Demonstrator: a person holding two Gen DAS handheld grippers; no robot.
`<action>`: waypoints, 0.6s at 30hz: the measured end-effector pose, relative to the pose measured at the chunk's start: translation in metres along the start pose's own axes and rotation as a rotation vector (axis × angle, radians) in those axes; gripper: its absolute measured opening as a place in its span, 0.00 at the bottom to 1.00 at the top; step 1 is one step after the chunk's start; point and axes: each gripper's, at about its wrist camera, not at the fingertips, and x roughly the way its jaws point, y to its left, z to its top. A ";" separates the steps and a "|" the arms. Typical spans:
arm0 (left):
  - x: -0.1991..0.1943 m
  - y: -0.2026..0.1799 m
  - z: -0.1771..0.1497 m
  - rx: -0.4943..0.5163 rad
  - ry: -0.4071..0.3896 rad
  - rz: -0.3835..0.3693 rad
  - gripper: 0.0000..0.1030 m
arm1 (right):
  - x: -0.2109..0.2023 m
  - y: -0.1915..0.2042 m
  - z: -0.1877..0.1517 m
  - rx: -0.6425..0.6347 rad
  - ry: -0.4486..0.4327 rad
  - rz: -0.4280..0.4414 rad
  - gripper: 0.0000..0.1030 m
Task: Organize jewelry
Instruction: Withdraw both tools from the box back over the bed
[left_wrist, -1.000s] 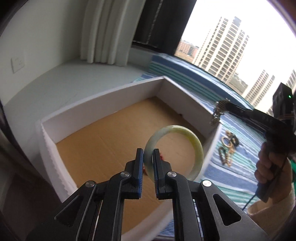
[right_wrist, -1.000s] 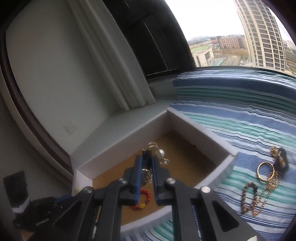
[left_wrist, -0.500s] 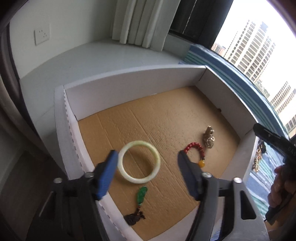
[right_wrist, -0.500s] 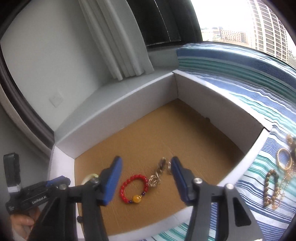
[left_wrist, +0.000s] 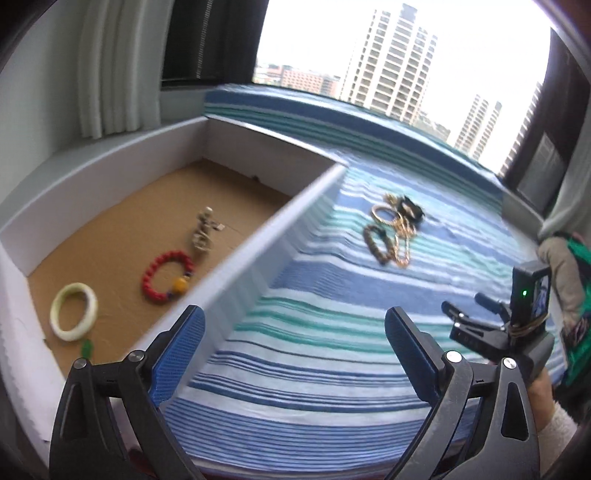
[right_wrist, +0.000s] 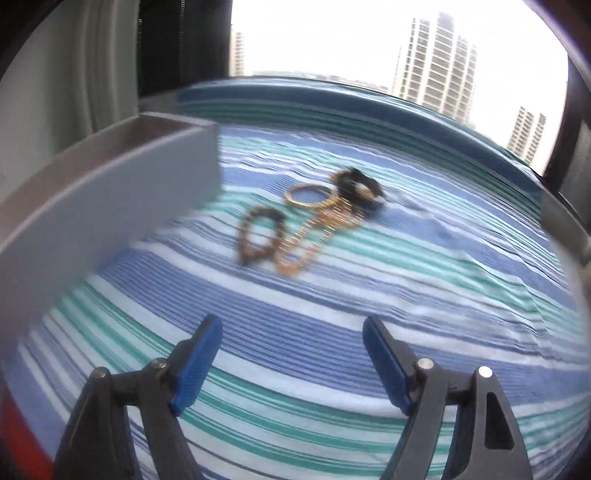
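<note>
The left gripper (left_wrist: 293, 356), black with blue ribbed pads, stands with its jaws spread wide and nothing between them; they have just been opening, and the same holds for the right gripper (right_wrist: 291, 363), whose blue pads also frame only bare cloth. Both are empty because what they carried now lies in the shallow white foam-walled box with a brown cardboard floor (left_wrist: 258, 236), at the left of the left wrist view: a pale green jade-like bangle (left_wrist: 74, 312) at lower left, a red bead bracelet with an amber bead (left_wrist: 168, 277) beside it, a small silvery chain-and-charm piece (left_wrist: 205, 230) further up, and a bit of a green pendant (left_wrist: 86, 347) near the near wall. They lie apart from one another, which suits sorting, each piece easy to see. The remaining jewelry sits in a small heap on the blue, teal and white striped cloth (right_wrist: 424, 266), right of the box and well apart from both grippers: a dark brown bead bracelet (right_wrist: 260, 236), a gold bangle (right_wrist: 308, 194), a tangled gold chain (right_wrist: 314, 236) and a black piece (right_wrist: 358, 188) touching or overlapping. In the left wrist view the right gripper (left_wrist: 476, 325) appears at the right edge, held in a person's hand (left_wrist: 545, 384). Both views are blurred. The wide jaws likely serve the next pick from the heap.
</note>
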 end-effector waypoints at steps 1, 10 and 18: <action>0.012 -0.013 -0.006 0.026 0.018 -0.015 0.95 | 0.004 -0.016 -0.011 0.023 0.012 -0.040 0.78; 0.110 -0.077 -0.019 0.158 0.096 0.008 0.95 | 0.015 -0.102 -0.047 0.229 0.072 -0.108 0.78; 0.155 -0.095 -0.010 0.210 0.125 0.071 0.95 | 0.022 -0.107 -0.046 0.271 0.081 -0.071 0.79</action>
